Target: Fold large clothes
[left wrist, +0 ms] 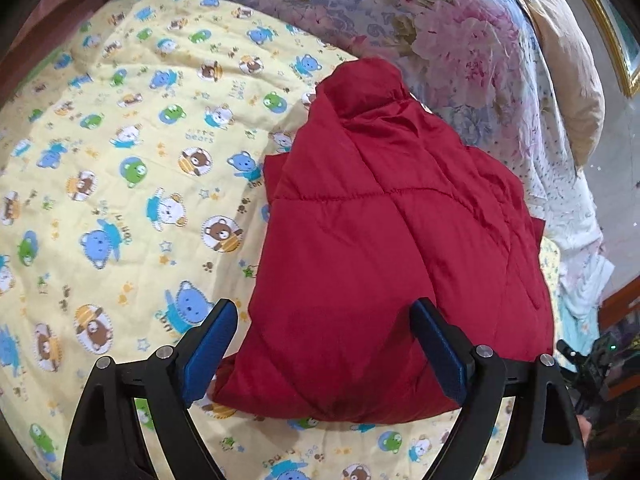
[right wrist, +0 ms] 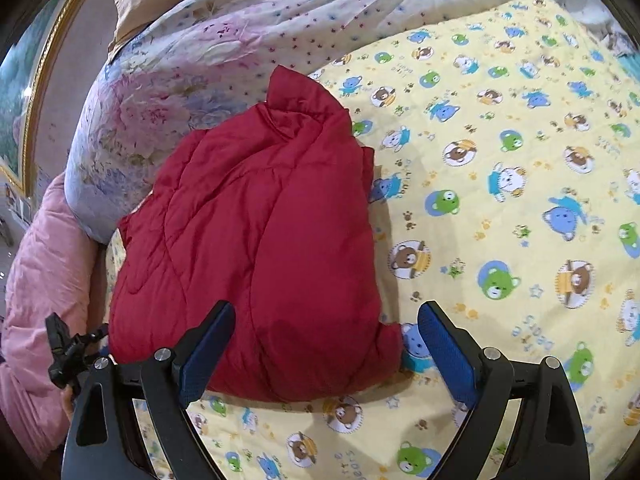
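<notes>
A yellow bedsheet (left wrist: 120, 208) printed with cartoon bears covers the bed. Along its far side lie a bunched floral quilt (left wrist: 460, 40), a tan pillow (left wrist: 568, 92) and a pink blanket (right wrist: 44, 264). The red jacket (left wrist: 384, 248) lies folded on the sheet, just beside the quilt. The left gripper (left wrist: 324, 344) and right gripper (right wrist: 326, 340) are both spread wide, holding nothing.
</notes>
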`<state>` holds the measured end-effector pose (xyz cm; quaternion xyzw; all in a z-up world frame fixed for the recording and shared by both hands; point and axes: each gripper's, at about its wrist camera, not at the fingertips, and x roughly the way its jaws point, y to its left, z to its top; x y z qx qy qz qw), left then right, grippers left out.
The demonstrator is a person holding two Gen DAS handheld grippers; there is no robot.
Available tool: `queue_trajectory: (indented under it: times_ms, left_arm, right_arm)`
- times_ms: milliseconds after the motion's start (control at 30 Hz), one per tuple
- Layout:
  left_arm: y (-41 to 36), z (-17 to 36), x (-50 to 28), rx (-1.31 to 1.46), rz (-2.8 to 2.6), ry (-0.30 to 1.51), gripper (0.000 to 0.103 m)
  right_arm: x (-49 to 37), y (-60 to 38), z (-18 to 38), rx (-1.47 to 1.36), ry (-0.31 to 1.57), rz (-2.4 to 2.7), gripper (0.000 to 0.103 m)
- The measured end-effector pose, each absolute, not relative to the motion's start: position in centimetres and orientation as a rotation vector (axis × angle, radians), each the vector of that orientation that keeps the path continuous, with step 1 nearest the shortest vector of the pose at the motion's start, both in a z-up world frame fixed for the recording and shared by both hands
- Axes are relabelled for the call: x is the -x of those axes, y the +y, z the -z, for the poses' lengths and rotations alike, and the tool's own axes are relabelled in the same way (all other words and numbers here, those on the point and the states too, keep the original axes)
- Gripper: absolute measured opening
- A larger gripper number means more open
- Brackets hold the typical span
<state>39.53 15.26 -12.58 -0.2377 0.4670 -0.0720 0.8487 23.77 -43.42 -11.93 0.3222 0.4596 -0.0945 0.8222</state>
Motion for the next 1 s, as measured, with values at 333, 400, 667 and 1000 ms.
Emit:
queue_trajectory:
  times_ms: [333,400,667,1000]
  left_arm:
    - [15.8,15.0,-42.5,0.641,0.225,1.005,0.096]
    - [15.8,15.6,-43.2,0.668,0.233,1.013,0.097]
    - [14.5,17.0,-45.2,0.692,0.264,1.004,0.097]
    - [13.9,15.6,-44.9,0.631,0.331,0.953,0.054]
  right_arm:
    - [-26.0,-45.4,14.6,-0.854,0.987,0.139,0.094]
    - [-26.6,-45.8,15.5,-0.894,0.992,0.121,0.094]
    - [-28.3,-45.4,17.0,-0.958,1.000,0.045,0.091]
    - [-28.4,-45.1,15.9,-0.940,0.992,0.024,0.050]
